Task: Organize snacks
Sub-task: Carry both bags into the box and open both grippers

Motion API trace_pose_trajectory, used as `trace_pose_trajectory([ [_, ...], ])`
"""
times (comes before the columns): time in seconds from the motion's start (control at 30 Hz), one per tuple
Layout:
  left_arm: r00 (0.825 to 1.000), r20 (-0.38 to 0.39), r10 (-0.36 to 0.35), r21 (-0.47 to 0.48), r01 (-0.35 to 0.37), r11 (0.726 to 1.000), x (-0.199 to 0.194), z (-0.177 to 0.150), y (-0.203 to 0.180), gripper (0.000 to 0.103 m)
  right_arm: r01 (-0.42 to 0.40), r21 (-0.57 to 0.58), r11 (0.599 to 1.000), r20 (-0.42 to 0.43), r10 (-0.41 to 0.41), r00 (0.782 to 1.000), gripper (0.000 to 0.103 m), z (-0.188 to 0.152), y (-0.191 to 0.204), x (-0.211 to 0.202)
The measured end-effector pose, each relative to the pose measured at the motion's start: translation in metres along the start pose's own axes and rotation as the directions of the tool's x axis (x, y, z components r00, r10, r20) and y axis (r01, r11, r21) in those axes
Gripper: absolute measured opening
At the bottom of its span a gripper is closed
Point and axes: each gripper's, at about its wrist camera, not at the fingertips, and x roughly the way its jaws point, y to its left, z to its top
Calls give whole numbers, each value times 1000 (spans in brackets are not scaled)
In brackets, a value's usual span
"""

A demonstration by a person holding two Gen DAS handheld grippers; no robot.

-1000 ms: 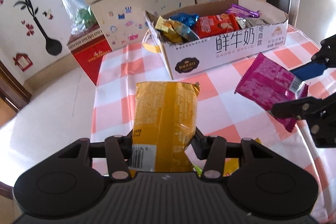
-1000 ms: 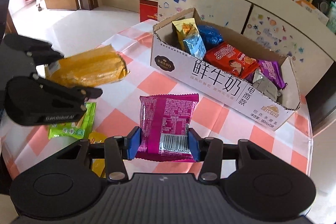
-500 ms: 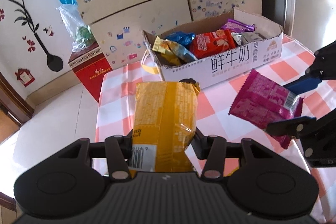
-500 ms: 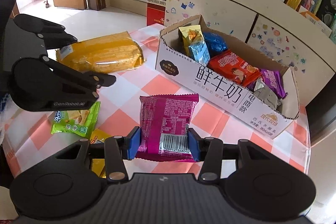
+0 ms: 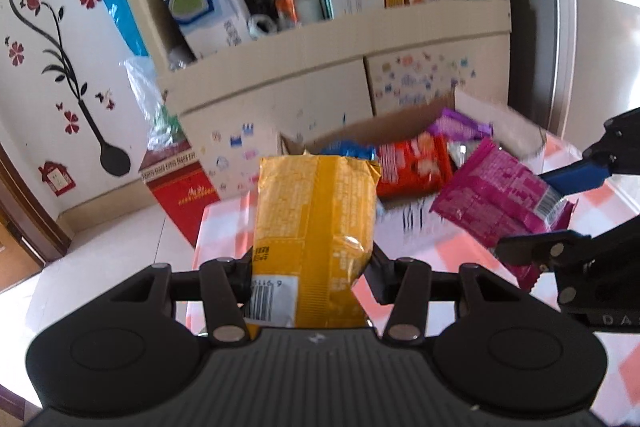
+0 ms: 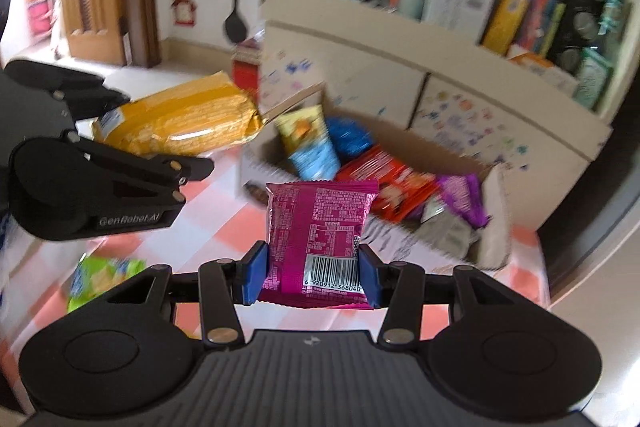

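My left gripper (image 5: 310, 263) is shut on a yellow snack packet (image 5: 316, 227), held in the air above the checked tablecloth. My right gripper (image 6: 312, 277) is shut on a magenta snack packet (image 6: 320, 227) by its barcode end. Each packet also shows in the other view: the magenta packet (image 5: 500, 199) at right, the yellow packet (image 6: 180, 123) at left. Beyond both stands an open cardboard box (image 6: 492, 211) with several snacks inside: a red packet (image 6: 392, 183), a blue one, a purple one. Both packets hang just in front of the box.
A green snack packet (image 6: 100, 277) lies on the red-and-white checked tablecloth (image 6: 224, 227) at the left. Behind the table a cream shelf unit (image 5: 360, 39) holds boxes and bottles. A red carton (image 5: 180, 195) stands on the floor by the wall.
Both grippers rose and moved toward the box with their packets still held. The views tilted up, so the shelf now fills the top and the box sits closer.
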Motion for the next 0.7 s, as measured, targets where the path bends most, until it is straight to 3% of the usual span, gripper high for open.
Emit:
trace_pose_trajectory([
  [0.37, 998, 58, -10, -65, 13, 998, 32, 46, -13, 49, 107, 143, 984, 117, -124, 985, 54, 24, -46, 3],
  [0.7, 997, 37, -75, -156, 80, 985, 79, 70, -15, 50, 92, 355, 930, 134, -148, 980, 54, 42, -85, 31],
])
